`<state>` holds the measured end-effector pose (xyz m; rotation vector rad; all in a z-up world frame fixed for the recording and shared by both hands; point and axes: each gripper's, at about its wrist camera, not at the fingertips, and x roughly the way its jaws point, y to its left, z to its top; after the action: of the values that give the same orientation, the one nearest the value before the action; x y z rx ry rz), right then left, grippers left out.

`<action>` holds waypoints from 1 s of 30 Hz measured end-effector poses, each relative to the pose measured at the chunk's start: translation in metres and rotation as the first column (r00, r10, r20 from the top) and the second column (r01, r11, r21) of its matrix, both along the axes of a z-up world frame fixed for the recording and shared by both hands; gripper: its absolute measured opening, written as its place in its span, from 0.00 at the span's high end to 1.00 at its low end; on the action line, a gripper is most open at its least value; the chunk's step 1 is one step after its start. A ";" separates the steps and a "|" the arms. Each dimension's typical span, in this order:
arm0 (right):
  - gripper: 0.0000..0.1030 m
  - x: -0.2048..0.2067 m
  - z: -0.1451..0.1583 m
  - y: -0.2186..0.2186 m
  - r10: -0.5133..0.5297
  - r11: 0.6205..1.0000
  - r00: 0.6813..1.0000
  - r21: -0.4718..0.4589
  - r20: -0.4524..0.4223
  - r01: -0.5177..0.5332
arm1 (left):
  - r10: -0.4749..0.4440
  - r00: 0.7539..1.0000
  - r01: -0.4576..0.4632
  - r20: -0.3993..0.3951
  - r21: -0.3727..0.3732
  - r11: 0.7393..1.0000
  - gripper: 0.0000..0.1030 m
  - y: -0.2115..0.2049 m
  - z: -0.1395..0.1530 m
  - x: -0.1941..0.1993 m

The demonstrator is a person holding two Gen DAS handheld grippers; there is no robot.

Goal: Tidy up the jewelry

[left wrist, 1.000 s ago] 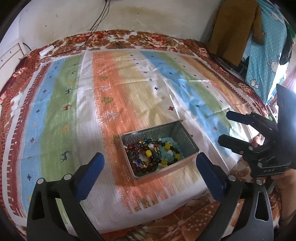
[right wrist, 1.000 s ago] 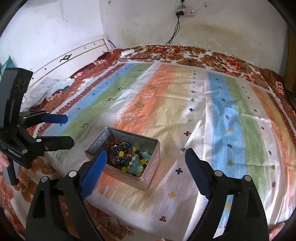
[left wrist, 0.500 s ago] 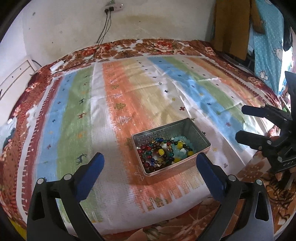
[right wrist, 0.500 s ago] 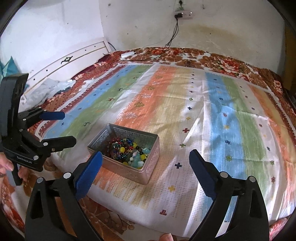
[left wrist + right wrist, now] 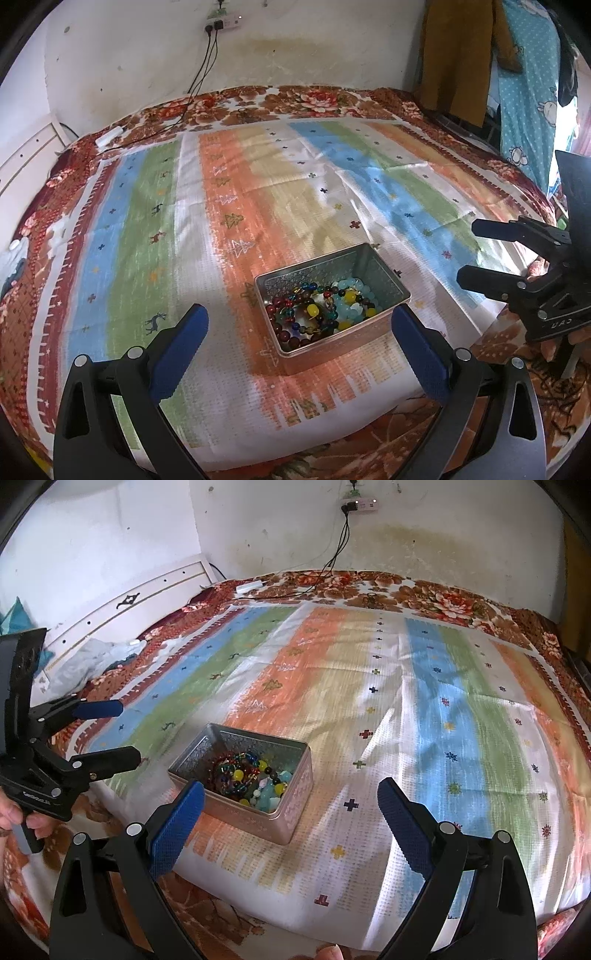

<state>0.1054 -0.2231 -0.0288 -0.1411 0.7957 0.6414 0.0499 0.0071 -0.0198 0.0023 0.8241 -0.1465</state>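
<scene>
An open silver tin box [image 5: 384,273] sits on the striped bedspread [image 5: 155,229] near the bed's front edge. Bead bracelets [image 5: 321,310] in red, yellow, blue and pale green fill it. My left gripper [image 5: 299,310] hovers open just in front of the box, nothing between its blue pads [image 5: 184,339]. The right gripper [image 5: 469,253] hangs open to the right of the box. In the right wrist view the box [image 5: 295,801] with its beads [image 5: 251,775] lies ahead and left of my right gripper [image 5: 290,785], which stands wide open and empty. The left gripper [image 5: 127,732] hangs open at the far left.
A wall socket [image 5: 221,24] with cables runs down to a white charger [image 5: 109,136] at the bed's far edge. Hanging clothes [image 5: 458,55] are at the right. A white headboard [image 5: 122,602] and crumpled cloth [image 5: 92,657] border the bed's left side.
The left wrist view has tilted upward, bringing the wall socket into sight. The right gripper's jaws spread slightly wider. The box has not moved.
</scene>
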 end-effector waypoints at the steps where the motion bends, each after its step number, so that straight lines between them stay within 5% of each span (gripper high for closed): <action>1: 0.08 0.000 0.000 0.000 0.001 1.000 1.000 -0.002 0.000 -0.001 | 0.001 1.000 -0.001 0.000 0.002 1.000 0.05 0.000 0.000 0.000; 30: 0.08 -0.001 -0.009 -0.002 -0.005 1.000 1.000 -0.023 0.000 0.005 | 0.005 1.000 -0.005 -0.010 -0.006 1.000 0.05 0.001 -0.003 0.001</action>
<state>0.1047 -0.2255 -0.0381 -0.1603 0.8040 0.6278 0.0508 0.0077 -0.0230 -0.0055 0.8332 -0.1444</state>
